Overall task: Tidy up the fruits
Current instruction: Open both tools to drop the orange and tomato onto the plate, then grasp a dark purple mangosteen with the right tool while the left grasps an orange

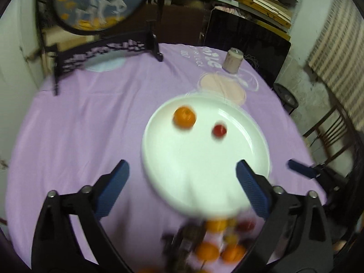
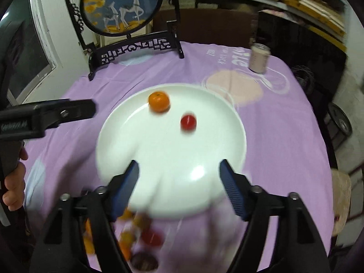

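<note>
A white plate (image 1: 250, 141) lies on the purple tablecloth and holds an orange mandarin (image 1: 184, 117) and a small red fruit (image 1: 219, 130). The plate (image 2: 118, 136), mandarin (image 2: 159, 101) and red fruit (image 2: 188, 122) also show in the right wrist view. My left gripper (image 1: 182, 186) is open and empty above the plate's near edge. My right gripper (image 2: 179, 184) is open and empty over the plate's near part. A blurred pile of orange and red fruits (image 1: 218, 245) lies near the front table edge, also in the right wrist view (image 2: 136, 232).
A round painted screen on a black stand (image 2: 122, 6) stands at the back left. A pale can (image 2: 259, 56) stands at the back right. The left gripper's body (image 2: 45, 116) shows at the left; a blue finger of the right gripper (image 1: 302, 169) shows at the right.
</note>
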Motion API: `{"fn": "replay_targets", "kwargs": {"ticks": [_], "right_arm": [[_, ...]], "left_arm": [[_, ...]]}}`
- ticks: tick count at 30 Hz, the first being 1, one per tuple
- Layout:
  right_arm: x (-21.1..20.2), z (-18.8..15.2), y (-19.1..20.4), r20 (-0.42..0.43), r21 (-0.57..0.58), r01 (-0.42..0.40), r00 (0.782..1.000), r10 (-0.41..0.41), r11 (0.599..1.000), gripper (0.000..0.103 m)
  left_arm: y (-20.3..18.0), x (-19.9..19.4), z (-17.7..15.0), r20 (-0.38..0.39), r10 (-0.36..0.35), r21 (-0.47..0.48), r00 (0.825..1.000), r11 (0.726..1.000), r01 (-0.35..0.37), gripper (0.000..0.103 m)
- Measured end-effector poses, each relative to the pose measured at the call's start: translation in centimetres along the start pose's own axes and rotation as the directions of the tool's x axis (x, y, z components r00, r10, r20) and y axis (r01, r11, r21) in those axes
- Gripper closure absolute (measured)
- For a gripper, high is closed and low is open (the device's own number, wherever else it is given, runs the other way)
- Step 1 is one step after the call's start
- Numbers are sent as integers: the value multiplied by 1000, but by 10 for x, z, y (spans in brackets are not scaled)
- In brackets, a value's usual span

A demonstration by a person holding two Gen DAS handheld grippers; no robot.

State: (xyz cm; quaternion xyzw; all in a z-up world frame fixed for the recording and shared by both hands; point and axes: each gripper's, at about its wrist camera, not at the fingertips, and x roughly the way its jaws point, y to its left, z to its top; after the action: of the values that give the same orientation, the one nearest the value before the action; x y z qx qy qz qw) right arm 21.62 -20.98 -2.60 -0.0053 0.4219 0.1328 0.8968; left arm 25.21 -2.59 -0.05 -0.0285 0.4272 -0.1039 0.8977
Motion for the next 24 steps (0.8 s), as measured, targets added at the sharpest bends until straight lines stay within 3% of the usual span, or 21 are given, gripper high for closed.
{"fn": "replay_targets", "kwargs": {"ticks": [4, 6, 9, 16, 22, 24], "right_arm": [[-28, -61, 14, 23, 56, 27, 999, -29, 998, 23], [-37, -72, 18, 36, 71, 60, 997, -62, 996, 23], [-49, -79, 25, 54, 65, 72, 996, -76, 995, 23], [-56, -86, 39, 66, 23, 99, 993, -100, 995, 13], [-42, -115, 42, 13, -36, 102, 995, -102, 994, 14], [-31, -120, 41, -22, -45, 76, 997, -77, 996, 21]], "left_arm": [[8, -36, -77, 42, 26, -10, 999, 1000, -26, 2], [12, -49, -107, 52, 43, -13, 998, 999, -43, 2], [15, -62, -133, 79, 124, 13, 989, 992, -125, 2], [32, -71, -149, 78, 149, -15, 986, 989, -149, 2], [40, -74, -166, 62, 182, 25, 981, 983, -183, 2], [48, -70, -170, 39, 182, 13, 983, 983, -182, 2]]}}
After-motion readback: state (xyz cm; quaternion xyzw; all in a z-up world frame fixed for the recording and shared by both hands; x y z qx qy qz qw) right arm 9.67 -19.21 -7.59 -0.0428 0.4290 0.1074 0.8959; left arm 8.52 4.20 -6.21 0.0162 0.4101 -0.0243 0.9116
